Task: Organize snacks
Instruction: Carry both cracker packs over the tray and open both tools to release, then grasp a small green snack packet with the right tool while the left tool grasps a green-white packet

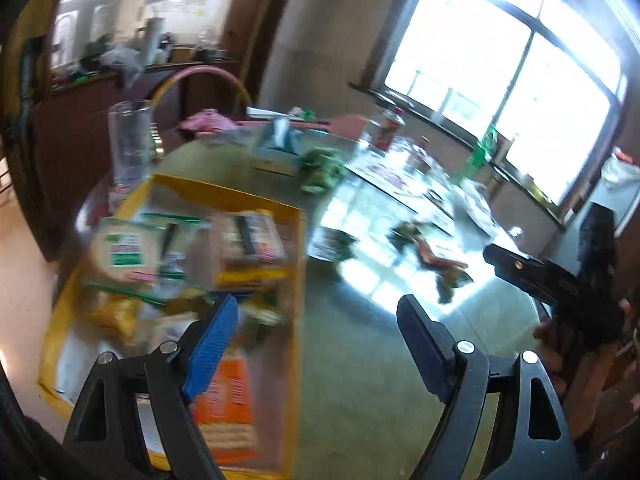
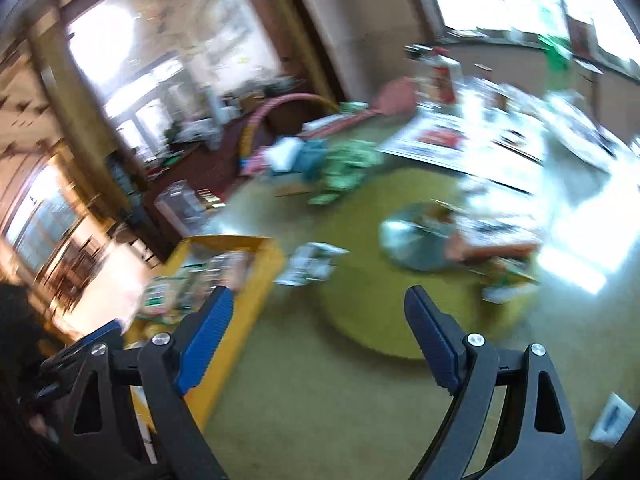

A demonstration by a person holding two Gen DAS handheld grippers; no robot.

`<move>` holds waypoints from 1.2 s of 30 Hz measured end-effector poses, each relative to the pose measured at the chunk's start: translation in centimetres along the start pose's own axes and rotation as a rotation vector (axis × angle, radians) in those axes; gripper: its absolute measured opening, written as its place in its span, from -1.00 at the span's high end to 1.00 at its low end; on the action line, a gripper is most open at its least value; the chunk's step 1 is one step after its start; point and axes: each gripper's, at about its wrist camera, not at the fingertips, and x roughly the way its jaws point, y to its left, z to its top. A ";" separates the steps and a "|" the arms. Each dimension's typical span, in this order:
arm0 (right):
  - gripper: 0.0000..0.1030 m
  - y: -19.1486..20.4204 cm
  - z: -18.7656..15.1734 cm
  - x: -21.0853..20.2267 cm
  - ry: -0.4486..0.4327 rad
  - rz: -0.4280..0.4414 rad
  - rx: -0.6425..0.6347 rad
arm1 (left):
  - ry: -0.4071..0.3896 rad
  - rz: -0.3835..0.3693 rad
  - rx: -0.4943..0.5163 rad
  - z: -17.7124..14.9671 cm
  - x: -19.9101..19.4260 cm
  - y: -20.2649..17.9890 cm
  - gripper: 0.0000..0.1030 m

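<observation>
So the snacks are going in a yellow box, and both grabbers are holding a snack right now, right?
Not quite. The box is yellow, but the left gripper and the right gripper are both open with nothing between their fingers. Each wrist view shows it.

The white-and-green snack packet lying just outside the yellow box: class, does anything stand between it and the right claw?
Nothing visible does. The right claw is open and empty, and only bare tabletop lies between it and the white-and-green snack packet, which sits just right of the yellow box.
</observation>
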 end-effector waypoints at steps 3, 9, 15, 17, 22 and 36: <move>-0.70 -5.0 0.1 -0.5 0.042 -0.050 0.132 | 0.011 -0.006 0.018 -0.3 0.7 -1.5 -0.59; -0.52 -11.5 0.2 1.3 0.100 -0.200 0.322 | 0.032 -0.010 0.041 -1.3 1.2 -2.5 -0.59; -0.32 -14.1 0.8 5.6 0.150 -0.308 0.386 | 0.037 -0.012 0.052 -2.0 0.8 -2.0 -0.59; -0.32 -14.2 1.6 6.5 0.146 -0.360 0.333 | 0.033 -0.004 0.052 -2.1 0.7 -1.8 -0.59; -0.07 -12.8 2.6 8.9 0.214 -0.396 0.100 | 0.036 -0.006 0.037 -2.2 0.8 -1.4 -0.59; 0.65 -9.9 -3.1 4.6 0.221 -0.329 0.133 | 0.090 0.006 0.066 -1.9 2.9 -3.3 -0.59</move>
